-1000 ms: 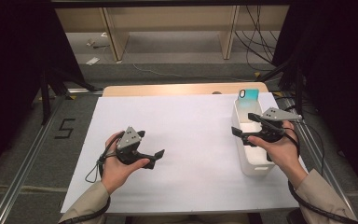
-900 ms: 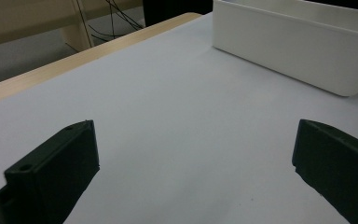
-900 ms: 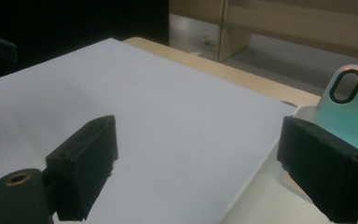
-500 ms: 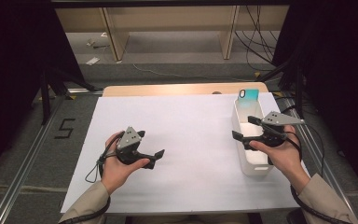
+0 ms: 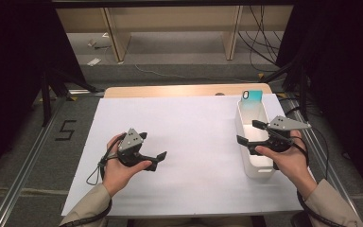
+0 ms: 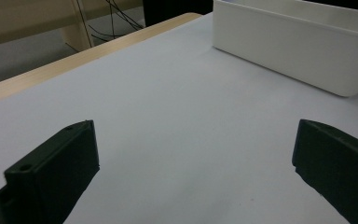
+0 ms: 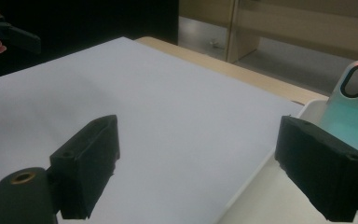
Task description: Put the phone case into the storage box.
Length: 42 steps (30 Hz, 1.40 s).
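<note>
A: While the sheet is checked, item 1: right gripper (image 5: 251, 132). Posn?

B: Held in the right hand (image 5: 288, 158) over the white bin (image 5: 260, 170), approx. mid-length. Jaws spread wide, nothing gripped betw. them. In the right gripper view one jaw is seen over the white sheet (image 7: 168, 112), the other over the bin's inside (image 7: 261, 200).

A: Item 2: bin contents?

B: Turquoise phone case (image 5: 252, 97), stood upright at the bin's far end, leaned on the end wall, camera cut-out at top. Well apart from the jaws, not touched. Also seen in the right gripper view (image 7: 354, 102), beyond the right-hand jaw.

A: Item 3: left gripper (image 5: 153, 152)?

B: Held in the left hand (image 5: 118, 168) low over the sheet, near-left part of the table (image 5: 179, 90). Jaws wide apart, nothing held; bare sheet is seen betw. them in the left gripper view, w/ the bin's long side wall (image 6: 289, 51) beyond. Cable is trailed from it to the left.

A: Contact w/ sheet?

B: Cannot be told.

A: Bin's posn on table?

B: Right side, long axis run front-to-back, set on the sheet's right edge.
</note>
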Each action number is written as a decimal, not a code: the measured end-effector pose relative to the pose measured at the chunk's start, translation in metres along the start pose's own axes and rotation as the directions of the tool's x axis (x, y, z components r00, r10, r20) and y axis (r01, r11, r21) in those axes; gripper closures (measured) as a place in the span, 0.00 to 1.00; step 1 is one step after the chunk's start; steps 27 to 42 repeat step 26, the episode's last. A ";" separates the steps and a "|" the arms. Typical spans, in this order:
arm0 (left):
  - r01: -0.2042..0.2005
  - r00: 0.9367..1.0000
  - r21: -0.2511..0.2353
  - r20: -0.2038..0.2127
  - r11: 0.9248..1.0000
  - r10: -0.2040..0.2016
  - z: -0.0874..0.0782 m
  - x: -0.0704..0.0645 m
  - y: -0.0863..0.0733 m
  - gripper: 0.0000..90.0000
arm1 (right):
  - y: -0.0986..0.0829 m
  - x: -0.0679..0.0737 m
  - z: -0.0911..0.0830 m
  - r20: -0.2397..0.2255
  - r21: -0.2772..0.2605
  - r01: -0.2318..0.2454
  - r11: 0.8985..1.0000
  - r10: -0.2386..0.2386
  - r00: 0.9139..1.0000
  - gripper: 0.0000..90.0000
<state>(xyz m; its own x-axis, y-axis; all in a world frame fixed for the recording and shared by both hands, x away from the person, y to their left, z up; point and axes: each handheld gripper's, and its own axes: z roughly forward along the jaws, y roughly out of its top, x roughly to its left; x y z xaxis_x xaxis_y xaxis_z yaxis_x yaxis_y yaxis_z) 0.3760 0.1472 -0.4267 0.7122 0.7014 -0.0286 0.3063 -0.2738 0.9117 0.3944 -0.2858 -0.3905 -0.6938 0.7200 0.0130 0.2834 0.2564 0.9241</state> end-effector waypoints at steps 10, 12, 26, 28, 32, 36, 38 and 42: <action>0.000 1.000 0.000 0.000 1.000 0.000 0.000 0.000 0.000 0.00 | -0.003 0.001 -0.002 -0.006 0.001 0.002 1.000 -0.002 1.000 0.16; 0.000 1.000 0.000 0.000 1.000 0.000 0.000 0.000 0.000 0.00 | -0.003 0.001 -0.001 -0.008 0.003 0.004 1.000 -0.004 1.000 0.16; 0.000 1.000 -0.001 0.002 1.000 0.000 0.001 0.000 0.000 0.00 | -0.002 0.002 -0.002 -0.006 -0.015 0.009 1.000 -0.009 1.000 0.16; 0.000 1.000 -0.001 0.002 1.000 0.000 0.001 0.000 0.000 0.00 | -0.002 0.002 -0.002 -0.006 -0.015 0.009 1.000 -0.009 1.000 0.16; 0.000 1.000 -0.001 0.002 1.000 0.000 0.001 0.000 0.000 0.00 | -0.002 0.002 -0.002 -0.006 -0.015 0.009 1.000 -0.009 1.000 0.16; 0.000 1.000 -0.001 0.002 1.000 0.000 0.001 0.000 0.000 0.00 | -0.002 0.002 -0.002 -0.006 -0.015 0.009 1.000 -0.009 1.000 0.16; 0.000 1.000 -0.001 0.002 1.000 0.000 0.001 0.000 0.000 0.00 | -0.002 0.002 -0.002 -0.006 -0.015 0.009 1.000 -0.009 1.000 0.16; 0.000 1.000 -0.001 0.002 1.000 0.000 0.001 0.000 0.000 0.00 | -0.002 0.002 -0.002 -0.006 -0.015 0.009 1.000 -0.009 1.000 0.16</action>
